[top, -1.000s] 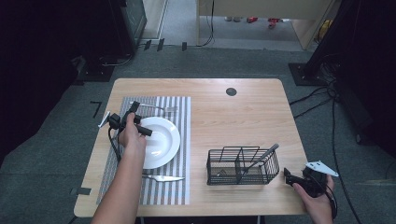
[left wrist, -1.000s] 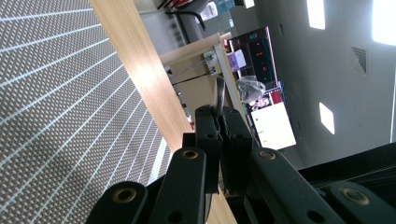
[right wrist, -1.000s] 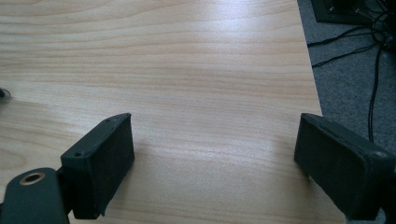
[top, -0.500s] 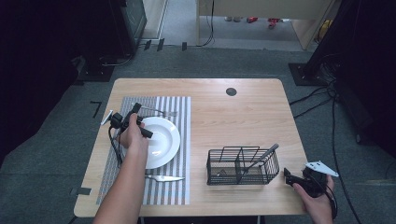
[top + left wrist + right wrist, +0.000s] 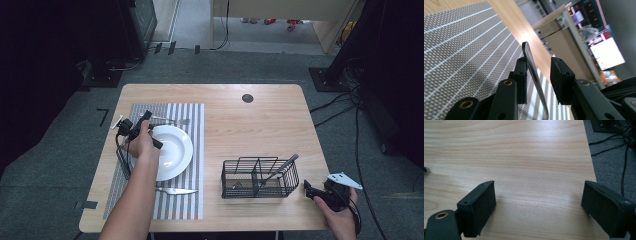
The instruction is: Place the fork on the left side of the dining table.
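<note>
My left gripper (image 5: pixel 148 119) hovers at the far left rim of the white plate (image 5: pixel 175 150) on the striped placemat (image 5: pixel 192 200). Its jaws stand apart around a thin metal fork handle (image 5: pixel 530 62), which rests against one pad with a gap to the other. The fork (image 5: pixel 172 120) lies on the mat just beyond the plate. A knife (image 5: pixel 175 190) lies on the mat in front of the plate. My right gripper (image 5: pixel 307 187) rests at the table's front right corner, open (image 5: pixel 539 205), with bare wood between its pads.
A black wire basket (image 5: pixel 260 177) stands right of the placemat, with a grey utensil (image 5: pixel 282 165) leaning out of it. A black round grommet (image 5: pixel 247 98) sits in the tabletop at the back. Cables run over the floor to the right.
The left hand has shifted slightly toward the plate's far rim. The right gripper has not moved.
</note>
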Tool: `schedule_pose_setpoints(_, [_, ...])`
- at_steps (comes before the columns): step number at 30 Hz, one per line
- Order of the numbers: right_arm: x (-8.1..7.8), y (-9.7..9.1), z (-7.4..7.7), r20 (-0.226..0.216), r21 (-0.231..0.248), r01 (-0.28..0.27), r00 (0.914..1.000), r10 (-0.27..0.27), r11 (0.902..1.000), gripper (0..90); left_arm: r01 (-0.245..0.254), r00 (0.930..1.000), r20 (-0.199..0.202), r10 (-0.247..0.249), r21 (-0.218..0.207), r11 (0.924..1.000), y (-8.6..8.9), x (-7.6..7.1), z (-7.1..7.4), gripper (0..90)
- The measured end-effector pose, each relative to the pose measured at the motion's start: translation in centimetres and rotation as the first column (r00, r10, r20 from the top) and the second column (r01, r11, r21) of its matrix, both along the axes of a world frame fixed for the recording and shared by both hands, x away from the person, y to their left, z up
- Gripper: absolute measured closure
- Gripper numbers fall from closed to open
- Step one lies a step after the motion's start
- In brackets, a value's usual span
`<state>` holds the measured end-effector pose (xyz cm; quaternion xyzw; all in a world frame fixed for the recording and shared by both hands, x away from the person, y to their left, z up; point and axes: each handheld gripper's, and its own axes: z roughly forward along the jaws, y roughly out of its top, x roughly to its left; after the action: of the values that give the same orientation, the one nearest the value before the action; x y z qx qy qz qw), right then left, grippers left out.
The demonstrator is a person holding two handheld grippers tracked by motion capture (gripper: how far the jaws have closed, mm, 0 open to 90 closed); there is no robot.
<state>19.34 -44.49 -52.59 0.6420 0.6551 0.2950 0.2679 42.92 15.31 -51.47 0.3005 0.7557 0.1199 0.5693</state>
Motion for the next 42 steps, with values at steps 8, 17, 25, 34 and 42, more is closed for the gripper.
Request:
schedule_pose_setpoints(8, [0.0,0.0,0.0,0.000,0.000,0.000,1.0000,0.000,1.0000,12.3,0.020,0.9953,-0.096,-0.012,0.077,0.9968,-0.1,0.4,0.4,62.4])
schedule_pose_setpoints(17, [0.0,0.0,0.0,0.001,-0.001,-0.001,1.0000,0.001,1.0000,12.3,0.046,0.9879,-0.152,-0.030,0.099,0.9941,-0.1,0.8,0.6,62.2])
schedule_pose_setpoints(25, [0.0,0.0,0.0,0.000,0.001,0.000,1.0000,0.000,1.0000,12.4,0.076,0.9686,-0.243,-0.052,0.089,0.9932,-0.1,1.6,1.0,54.8])
schedule_pose_setpoints(34, [0.0,0.0,0.0,0.001,0.002,-0.002,1.0000,0.002,1.0000,12.7,0.104,0.9537,-0.294,-0.065,0.119,0.9874,-0.4,2.1,1.4,46.7])
schedule_pose_setpoints(42, [-0.1,0.0,0.0,0.001,0.001,-0.002,1.0000,0.002,1.0000,12.7,0.116,0.9545,-0.288,-0.075,0.126,0.9852,-0.2,1.9,1.5,41.7])
